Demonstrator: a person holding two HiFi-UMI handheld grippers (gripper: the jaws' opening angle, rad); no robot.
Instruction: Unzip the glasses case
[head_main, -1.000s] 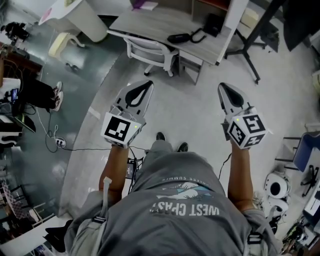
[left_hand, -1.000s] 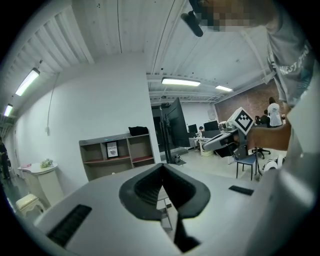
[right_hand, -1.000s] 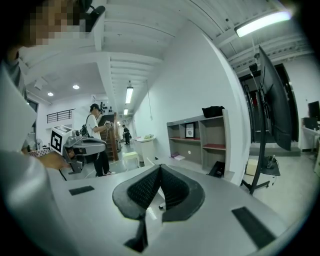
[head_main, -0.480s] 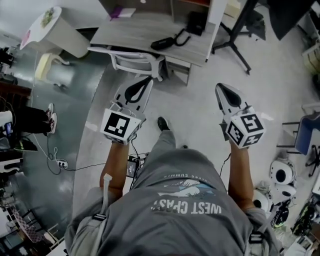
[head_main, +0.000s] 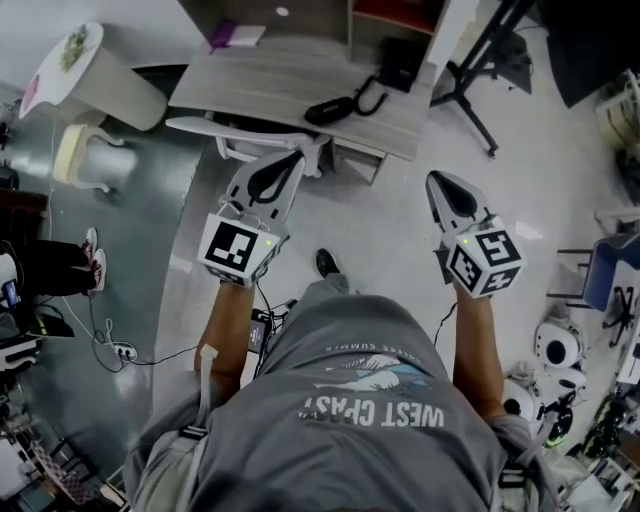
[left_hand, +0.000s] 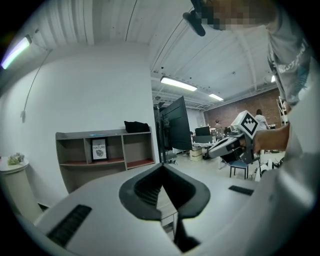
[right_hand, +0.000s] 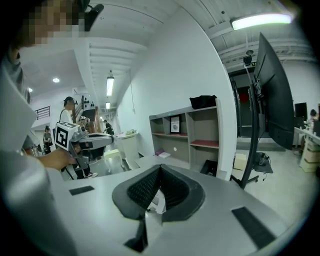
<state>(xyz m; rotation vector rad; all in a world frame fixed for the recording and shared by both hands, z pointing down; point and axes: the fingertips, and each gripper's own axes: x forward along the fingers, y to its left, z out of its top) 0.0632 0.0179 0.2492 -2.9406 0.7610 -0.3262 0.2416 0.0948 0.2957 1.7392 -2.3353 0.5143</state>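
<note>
Left gripper (head_main: 286, 166) and right gripper (head_main: 440, 186) are hovering, jaws together and empty, over open floor (head_main: 372, 225) near the desk (head_main: 300, 75) front edge.

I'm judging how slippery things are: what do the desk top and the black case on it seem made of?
Desk top: likely grey wood-grain laminate, matte; pale streaks run along it. Black case: dull, no glare, maybe fabric or faux leather; too small to tell.
</note>
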